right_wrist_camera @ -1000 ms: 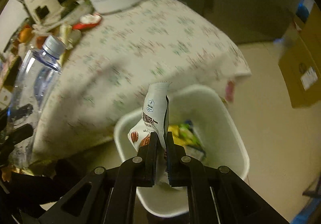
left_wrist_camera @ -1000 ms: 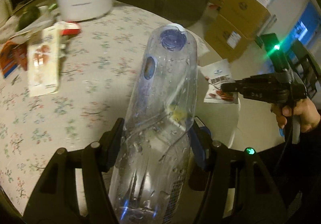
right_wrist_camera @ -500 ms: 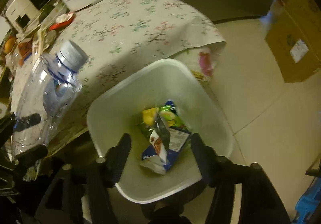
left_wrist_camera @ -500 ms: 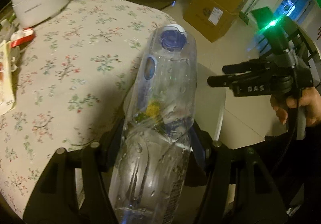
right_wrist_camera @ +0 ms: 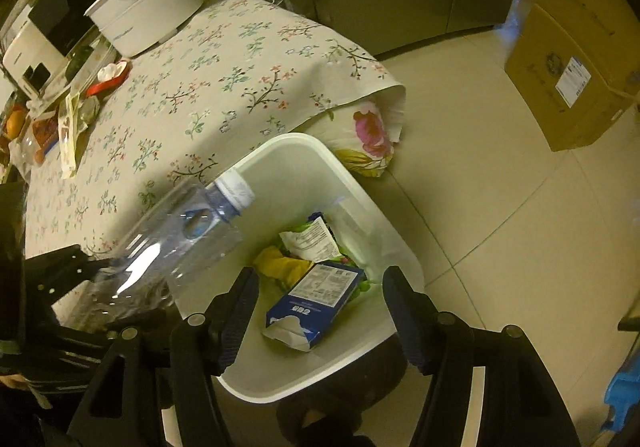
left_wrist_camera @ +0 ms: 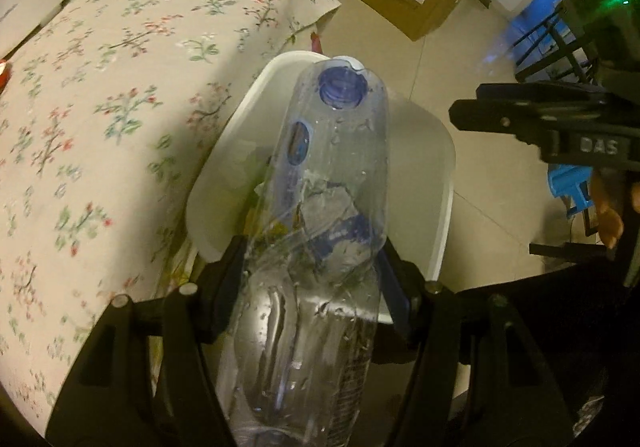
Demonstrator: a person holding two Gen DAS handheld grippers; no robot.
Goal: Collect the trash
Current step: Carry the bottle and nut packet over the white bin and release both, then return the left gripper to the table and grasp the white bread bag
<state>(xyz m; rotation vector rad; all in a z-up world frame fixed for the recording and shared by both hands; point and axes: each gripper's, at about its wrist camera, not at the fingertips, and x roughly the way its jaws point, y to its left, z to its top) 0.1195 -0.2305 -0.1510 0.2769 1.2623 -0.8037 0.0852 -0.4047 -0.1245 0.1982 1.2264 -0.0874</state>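
1. Now, the left claw (left_wrist_camera: 312,283) is clamped on the clear plastic bottle (left_wrist_camera: 320,207) at mid-body; both pads press its sides, and the body looks dented.
2. Key relation: the bottle's long axis runs forward and down along the claw, cap end (left_wrist_camera: 340,87) leading, and that cap end hangs over the white bin (left_wrist_camera: 440,207) on the floor beside the desk (left_wrist_camera: 120,87). From the right wrist view the neck (right_wrist_camera: 236,187) sits above the bin's near-left rim (right_wrist_camera: 280,139), not yet inside.
3. Likely next move: let go so the bottle drops neck first; the base may still overhang the rim, so it could tip out.
4. The right claw (right_wrist_camera: 320,299) is over the bin with its jaws opening; nothing is between them, only trash below.
5. Bottle look: transparent, wet inside with droplets, blue-tinted neck, white cap, label strip low on the body, seemingly empty and light.
6. Bin contents: blue-white carton (right_wrist_camera: 316,303), crumpled yellow wrapper (right_wrist_camera: 280,267), white packet (right_wrist_camera: 308,243).
7. More litter lies at the desk's far end (right_wrist_camera: 68,119), by the white pot (right_wrist_camera: 148,15).
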